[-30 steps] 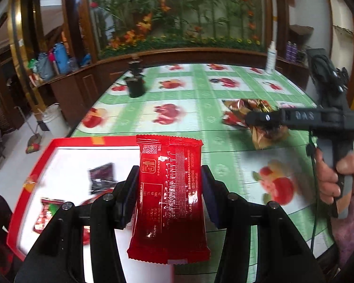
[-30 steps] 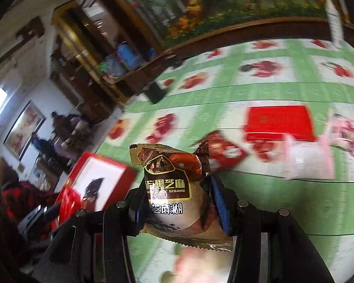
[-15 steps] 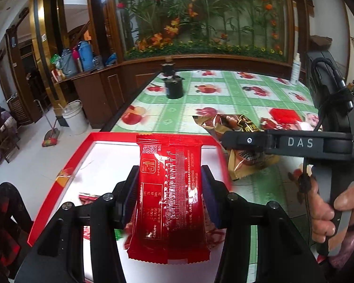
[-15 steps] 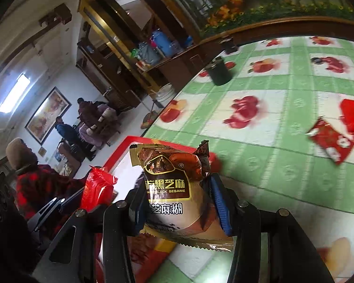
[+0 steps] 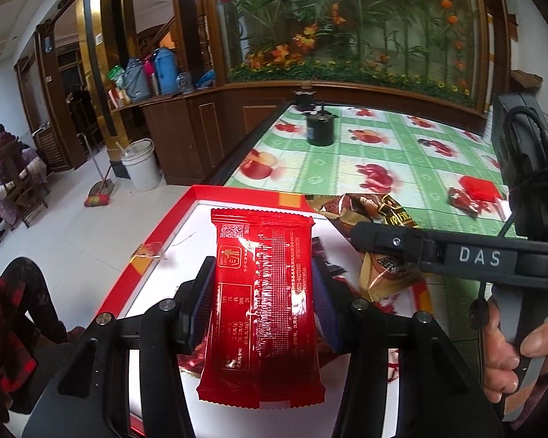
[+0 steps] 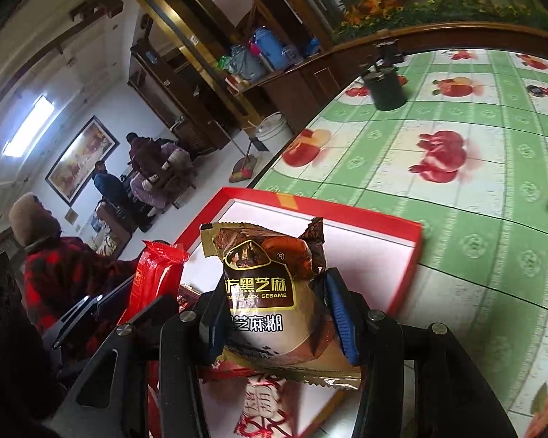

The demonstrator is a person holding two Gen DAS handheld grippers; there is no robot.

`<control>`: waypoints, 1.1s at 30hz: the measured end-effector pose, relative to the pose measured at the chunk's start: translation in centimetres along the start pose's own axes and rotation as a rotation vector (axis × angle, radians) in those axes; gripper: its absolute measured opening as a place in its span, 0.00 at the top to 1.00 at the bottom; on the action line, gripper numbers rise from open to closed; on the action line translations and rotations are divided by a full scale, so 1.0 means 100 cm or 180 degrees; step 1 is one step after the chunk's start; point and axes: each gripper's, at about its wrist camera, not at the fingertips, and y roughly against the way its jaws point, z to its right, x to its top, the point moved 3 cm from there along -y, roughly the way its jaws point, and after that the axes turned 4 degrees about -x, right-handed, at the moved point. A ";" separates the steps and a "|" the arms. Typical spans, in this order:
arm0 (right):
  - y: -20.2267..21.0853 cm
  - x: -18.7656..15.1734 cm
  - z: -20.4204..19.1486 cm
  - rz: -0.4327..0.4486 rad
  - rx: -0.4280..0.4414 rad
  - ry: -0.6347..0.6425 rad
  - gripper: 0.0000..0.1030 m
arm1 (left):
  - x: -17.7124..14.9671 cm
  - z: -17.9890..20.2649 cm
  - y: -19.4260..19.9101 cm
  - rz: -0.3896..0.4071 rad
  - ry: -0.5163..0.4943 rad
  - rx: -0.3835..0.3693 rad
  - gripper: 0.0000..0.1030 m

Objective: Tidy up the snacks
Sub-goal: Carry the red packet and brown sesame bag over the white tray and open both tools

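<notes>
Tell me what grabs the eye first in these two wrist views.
Two clamped snacks dominate: the left gripper holds a red packet upright, dead centre of its view, and the right gripper holds a brown black-sesame pouch. Both hang over a red-rimmed white tray at the near edge of the green fruit-print tablecloth.

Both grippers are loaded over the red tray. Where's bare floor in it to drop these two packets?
Free: the white far half of the red-rimmed tray, between its far rim and the sesame paste packet, and the left strip beside the red snack packet. Crowded: the near end, where loose packets lie under both grippers, and the dark packet near the middle.
</notes>
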 end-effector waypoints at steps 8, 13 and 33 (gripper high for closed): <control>-0.010 -0.004 -0.016 -0.0034 -0.0023 0.0151 0.50 | -0.006 -0.021 -0.008 -0.0077 0.0114 0.0204 0.53; -0.006 -0.003 -0.010 -0.0054 0.0018 0.0074 0.44 | -0.010 -0.030 -0.009 -0.0116 0.0215 0.0366 0.42; 0.016 0.013 0.034 0.0189 -0.0187 -0.0239 0.34 | -0.011 0.017 0.004 -0.0120 -0.0076 0.0302 0.30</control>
